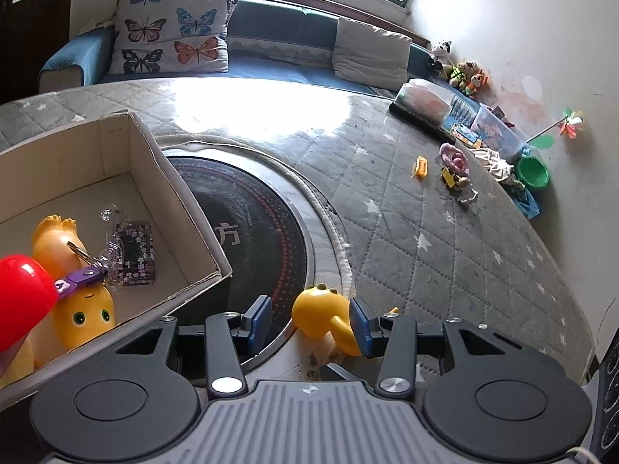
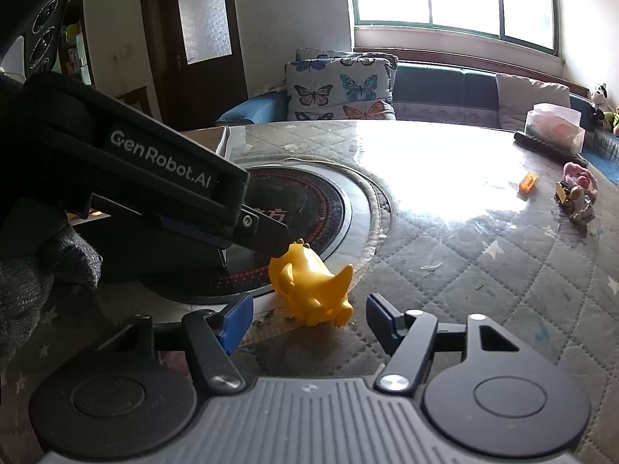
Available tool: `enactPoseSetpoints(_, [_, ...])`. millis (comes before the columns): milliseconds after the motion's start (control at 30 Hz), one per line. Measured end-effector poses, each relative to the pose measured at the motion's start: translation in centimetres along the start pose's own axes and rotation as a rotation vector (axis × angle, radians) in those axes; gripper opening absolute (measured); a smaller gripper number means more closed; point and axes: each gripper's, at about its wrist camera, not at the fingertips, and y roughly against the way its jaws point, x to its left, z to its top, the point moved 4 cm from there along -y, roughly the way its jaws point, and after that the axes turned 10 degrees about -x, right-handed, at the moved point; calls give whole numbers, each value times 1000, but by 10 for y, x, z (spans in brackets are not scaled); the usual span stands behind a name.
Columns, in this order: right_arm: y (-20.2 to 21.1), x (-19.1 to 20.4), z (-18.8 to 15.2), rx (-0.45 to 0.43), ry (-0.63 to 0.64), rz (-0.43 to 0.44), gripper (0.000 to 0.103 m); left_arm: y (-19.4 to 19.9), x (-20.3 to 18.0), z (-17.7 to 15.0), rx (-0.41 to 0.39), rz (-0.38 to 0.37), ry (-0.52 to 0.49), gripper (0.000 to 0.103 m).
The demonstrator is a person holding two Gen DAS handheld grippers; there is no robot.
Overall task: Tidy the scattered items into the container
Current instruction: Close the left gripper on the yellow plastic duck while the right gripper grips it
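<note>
The step in hand is judged to be the pickup of the yellow toy (image 2: 309,290), which lies on its side on the table (image 2: 483,270) at the rim of the round black hotplate (image 2: 309,208) set into it. The cardboard box (image 1: 154,178), already holding two yellow toys, a keyring and a small patterned case, stands just beside the hotplate, to the left in the left wrist view.

Both tongs are gathered around the toy. The left tongs (image 1: 309,321) are spread wide; one blue pad appears to touch the toy's curved handle on the right, while the other pad stands clear of it over the hotplate, so nothing is gripped. The right tongs (image 2: 305,321) are partly open, with the toy lying just ahead of the gap between the pads and apparently untouched. In the right wrist view the tip of the left tongs is seen to rest against the top of the toy.

The next move is thought to call for one pair to be closed on the toy's body, the toy lifted and carried over the box wall. A slip off the smooth, rounded plastic is to be guarded against.
</note>
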Motion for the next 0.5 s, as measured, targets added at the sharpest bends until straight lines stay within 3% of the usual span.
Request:
enactPoseSetpoints(267, [-5, 1, 3, -3, -9, 10, 56, -8, 0, 2, 16, -3, 29, 47])
enactPoseSetpoints(500, [-6, 1, 2, 1, -10, 16, 42, -13, -2, 5, 14, -11, 52, 47])
